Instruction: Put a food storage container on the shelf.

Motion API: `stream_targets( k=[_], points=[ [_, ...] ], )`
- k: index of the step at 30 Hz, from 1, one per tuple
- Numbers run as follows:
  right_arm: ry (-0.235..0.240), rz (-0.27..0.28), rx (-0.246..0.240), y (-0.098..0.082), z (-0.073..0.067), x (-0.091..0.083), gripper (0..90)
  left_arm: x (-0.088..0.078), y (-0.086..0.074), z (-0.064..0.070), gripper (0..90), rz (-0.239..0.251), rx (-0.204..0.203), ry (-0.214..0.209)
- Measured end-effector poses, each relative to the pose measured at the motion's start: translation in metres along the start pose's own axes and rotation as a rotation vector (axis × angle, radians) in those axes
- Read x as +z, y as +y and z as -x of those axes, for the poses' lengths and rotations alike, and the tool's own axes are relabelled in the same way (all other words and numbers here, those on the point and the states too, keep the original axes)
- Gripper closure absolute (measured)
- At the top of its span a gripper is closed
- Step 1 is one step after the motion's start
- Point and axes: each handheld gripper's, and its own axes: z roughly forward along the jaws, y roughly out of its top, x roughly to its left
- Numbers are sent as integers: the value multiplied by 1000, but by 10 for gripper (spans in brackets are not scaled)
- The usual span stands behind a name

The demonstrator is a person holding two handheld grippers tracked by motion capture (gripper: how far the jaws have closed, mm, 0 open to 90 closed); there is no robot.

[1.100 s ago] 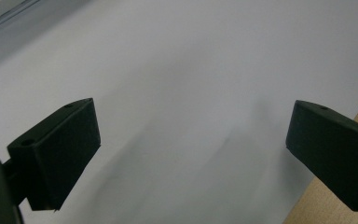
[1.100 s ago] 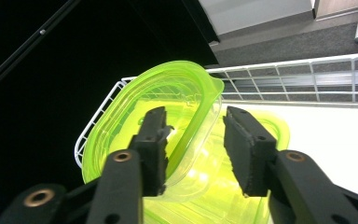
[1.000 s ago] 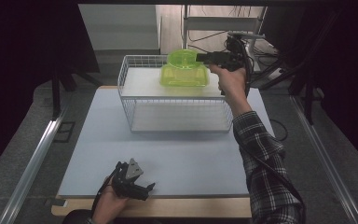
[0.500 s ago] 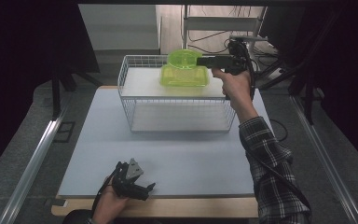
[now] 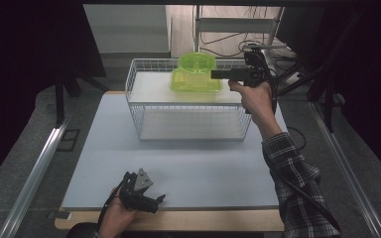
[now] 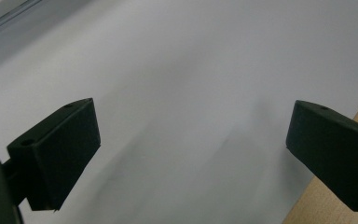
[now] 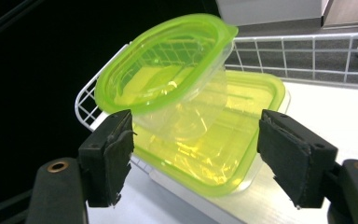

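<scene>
My right gripper (image 5: 217, 74) sits level at the wire basket (image 5: 188, 130), jaws just been opening, nothing pinched. The small green container (image 7: 168, 79) lies tilted on the flat green container (image 7: 219, 140) on the basket's top shelf, just ahead of the jaws. Left gripper (image 5: 156, 201) rests low over the surface (image 5: 198, 168), jaws wide open, empty.

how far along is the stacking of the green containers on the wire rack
Looks done: the small green container sits tilted on the lidded green box atop the wire rack. In hand: the right tongs have just been opening, pads off it. Left: backing away, perhaps straightening it. The left tongs rest open over the table.
</scene>
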Motion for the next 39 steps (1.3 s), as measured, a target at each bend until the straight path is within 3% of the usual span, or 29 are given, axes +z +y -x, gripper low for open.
stream_targets(
  k=[23, 39],
  points=[
    [-16, -24, -105, -30, 3, -13, 129, 1, 0, 0, 27, -4, -4, -3],
    [-25, -37, -139, -53, 2, -16, 76, 1, 0, 0, 27, -3, -3, -3]
  ],
)
